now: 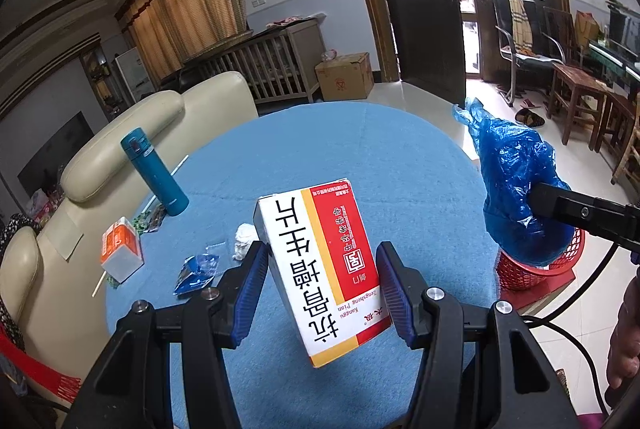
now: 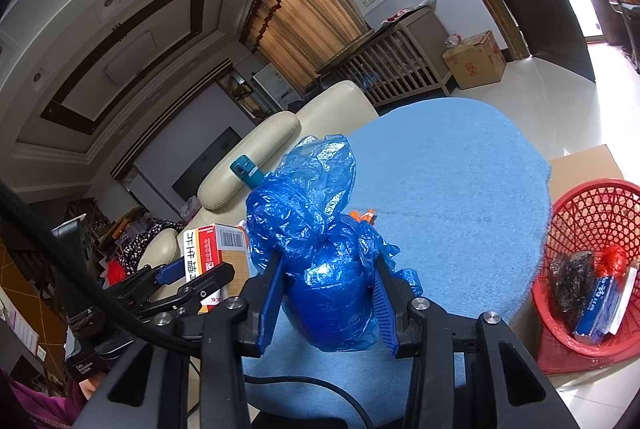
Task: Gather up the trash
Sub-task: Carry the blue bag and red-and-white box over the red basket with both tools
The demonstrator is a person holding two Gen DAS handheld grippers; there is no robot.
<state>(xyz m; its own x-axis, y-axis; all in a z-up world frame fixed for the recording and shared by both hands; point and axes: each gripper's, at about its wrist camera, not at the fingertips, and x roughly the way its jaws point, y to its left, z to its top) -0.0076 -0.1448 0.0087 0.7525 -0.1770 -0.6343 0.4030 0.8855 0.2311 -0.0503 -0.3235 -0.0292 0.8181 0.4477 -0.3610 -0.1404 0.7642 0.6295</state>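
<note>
Red basket (image 2: 592,229) already holds some trash, while left gripper (image 1: 320,293) clamps the medicine box (image 1: 320,269), right gripper (image 2: 328,293) clamps the blue bag (image 2: 316,229), and wrappers (image 1: 196,273) remain on the table (image 1: 360,149).

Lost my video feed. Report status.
Left tool grips medicine box. Right tool grips blue bag. Red basket beside table, path clear.

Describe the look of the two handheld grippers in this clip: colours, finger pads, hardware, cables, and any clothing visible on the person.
Both the left gripper and the right gripper are black, angular frames with silver round bolt heads and ribbed blue pads on the fingers. A black cable loops by each gripper. A small white-lettered label sits on the left unit's body. A magenta sleeve shows at the lower edge.
</note>
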